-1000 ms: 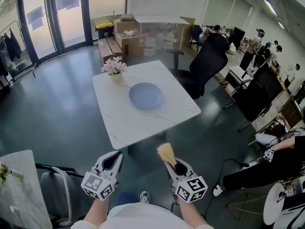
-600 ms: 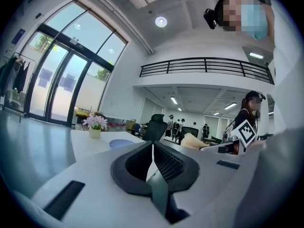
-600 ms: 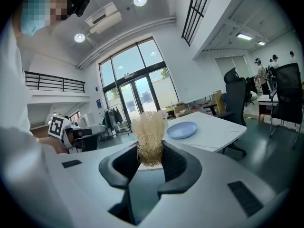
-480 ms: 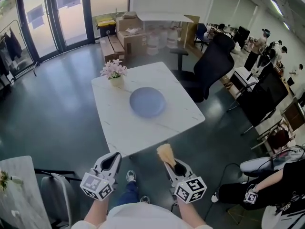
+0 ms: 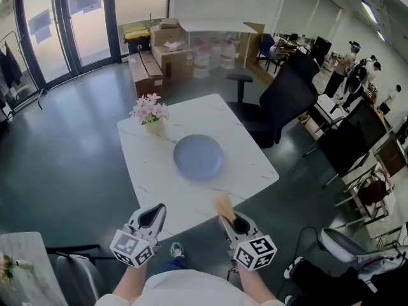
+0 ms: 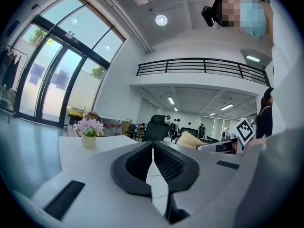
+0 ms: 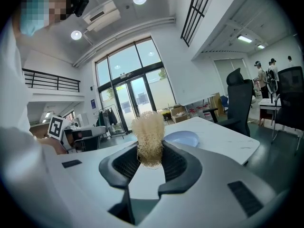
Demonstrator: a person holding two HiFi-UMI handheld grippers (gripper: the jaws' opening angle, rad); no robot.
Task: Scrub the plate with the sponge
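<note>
A pale blue plate [image 5: 199,156] lies near the middle of a white marble table [image 5: 143,190]; the right gripper view shows the plate [image 7: 181,138] ahead on the table. My right gripper [image 5: 227,217] is shut on a tan fibrous sponge [image 5: 224,206], which sticks up between its jaws [image 7: 148,137]. It hovers at the table's near edge, short of the plate. My left gripper [image 5: 153,214] is shut and holds nothing; its closed jaws [image 6: 152,156] point level toward the table.
A pot of pink flowers [image 5: 149,113] stands at the table's far left corner. A black office chair [image 5: 280,104] sits to the right of the table. Cardboard boxes [image 5: 167,51] are stacked behind. People stand at desks far right [image 5: 354,69].
Both grippers have advanced toward the table; the table and plate now sit closer and lower in the head view. The sponge now reaches the table's near edge.
</note>
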